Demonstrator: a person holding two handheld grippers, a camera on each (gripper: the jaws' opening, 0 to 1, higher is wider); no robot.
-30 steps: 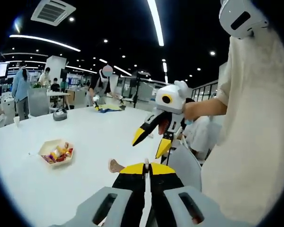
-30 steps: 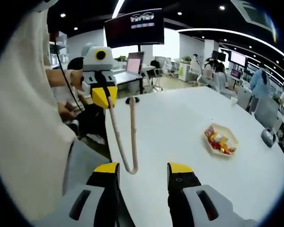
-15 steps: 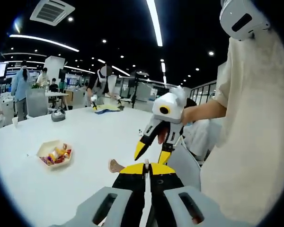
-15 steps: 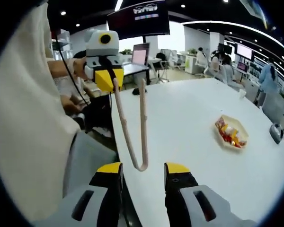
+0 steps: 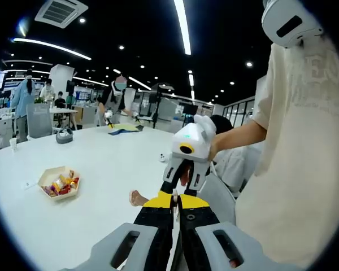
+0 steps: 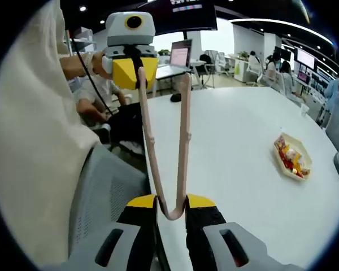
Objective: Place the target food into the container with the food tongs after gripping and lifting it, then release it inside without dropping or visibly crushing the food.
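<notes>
Right gripper (image 6: pixel 170 199) straddles the tongs' (image 6: pixel 183 144) bend (left gripper (image 6: pixel 134 73) grips one arm).

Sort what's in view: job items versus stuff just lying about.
For the job:
food tongs
container of food
left gripper
right gripper

Lying about:
kettle-like object
small dark object
laptop
grey chair
</notes>
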